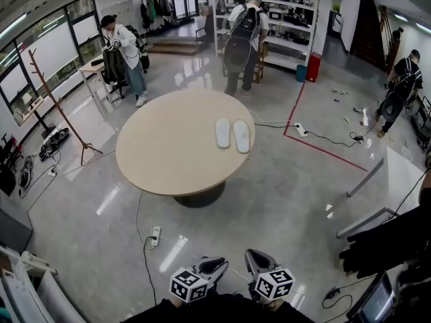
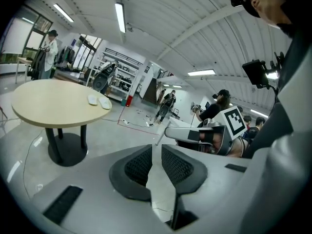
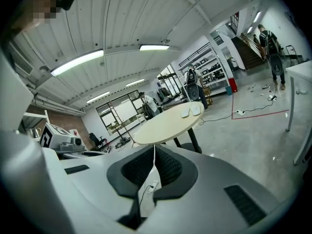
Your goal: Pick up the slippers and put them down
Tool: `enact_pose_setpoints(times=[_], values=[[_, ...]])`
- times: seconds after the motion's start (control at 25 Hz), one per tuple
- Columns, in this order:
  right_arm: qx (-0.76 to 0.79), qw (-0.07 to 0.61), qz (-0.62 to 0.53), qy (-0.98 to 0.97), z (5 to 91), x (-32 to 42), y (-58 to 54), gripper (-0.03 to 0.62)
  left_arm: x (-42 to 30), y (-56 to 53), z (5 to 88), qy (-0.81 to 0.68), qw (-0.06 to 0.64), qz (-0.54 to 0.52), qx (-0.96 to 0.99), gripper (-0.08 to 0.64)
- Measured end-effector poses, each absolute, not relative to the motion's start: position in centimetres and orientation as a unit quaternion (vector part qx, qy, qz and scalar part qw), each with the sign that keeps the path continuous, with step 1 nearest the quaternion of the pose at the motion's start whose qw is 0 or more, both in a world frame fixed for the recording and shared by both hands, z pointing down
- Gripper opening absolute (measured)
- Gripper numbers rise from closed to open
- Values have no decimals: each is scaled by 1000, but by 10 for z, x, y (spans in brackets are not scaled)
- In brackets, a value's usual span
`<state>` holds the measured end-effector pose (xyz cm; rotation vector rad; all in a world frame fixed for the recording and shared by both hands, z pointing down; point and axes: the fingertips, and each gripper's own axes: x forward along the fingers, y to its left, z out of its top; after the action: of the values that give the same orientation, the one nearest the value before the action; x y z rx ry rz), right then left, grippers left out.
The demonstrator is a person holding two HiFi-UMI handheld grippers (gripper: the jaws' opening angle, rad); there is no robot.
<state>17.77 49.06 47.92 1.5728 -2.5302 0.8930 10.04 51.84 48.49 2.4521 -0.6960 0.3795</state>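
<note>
- While both tools hang low in front of the person, well short of the work, the left tool shows only a narrow slit between its jaws with nothing in it. The right tool has its jaws pressed together, also empty.
- My reading is that this is the walk-up, since nothing has been picked up yet.
- Both slippers lie flat and side by side, just apart, on the right part of the round tabletop, well away from either tool.
- To do the pick well, both sets of jaws need widening before the reach. One slipper per tool looks sensible, coming in low and nearly level so a pad can slide under the thin edge of the near end.
- They look soft and flat, so a pinch across the edge should hold better than a squeeze from above.
- Edges: the pair sits nearer the right rim than the near one, so stepping round to the right would probably save leaning across the top.
- Open room: the shiny floor ahead is mostly bare, but a power strip lies in the path before the table's foot.
- A white table narrows the right side, a coat rack stands well off to the left, and a person stands beyond the far rim.
</note>
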Motion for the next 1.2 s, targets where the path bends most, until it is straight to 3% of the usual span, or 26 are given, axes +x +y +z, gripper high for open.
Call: enact_pose_setpoints(times=[0.2, 0.48, 1.0, 1.2], values=[[546, 18, 277, -790, 476, 184, 432, 19, 101, 450, 483, -223, 278, 129, 925, 75], [558, 50, 281, -779, 483, 132, 357, 18, 62, 368, 489, -184, 293, 119, 931, 75], [540, 133, 263, -788, 500, 78, 276, 20, 15, 279, 520, -189, 347, 80, 915, 75], [521, 130, 257, -803, 502, 73, 238, 19, 13, 250, 522, -209, 345, 82, 911, 75]])
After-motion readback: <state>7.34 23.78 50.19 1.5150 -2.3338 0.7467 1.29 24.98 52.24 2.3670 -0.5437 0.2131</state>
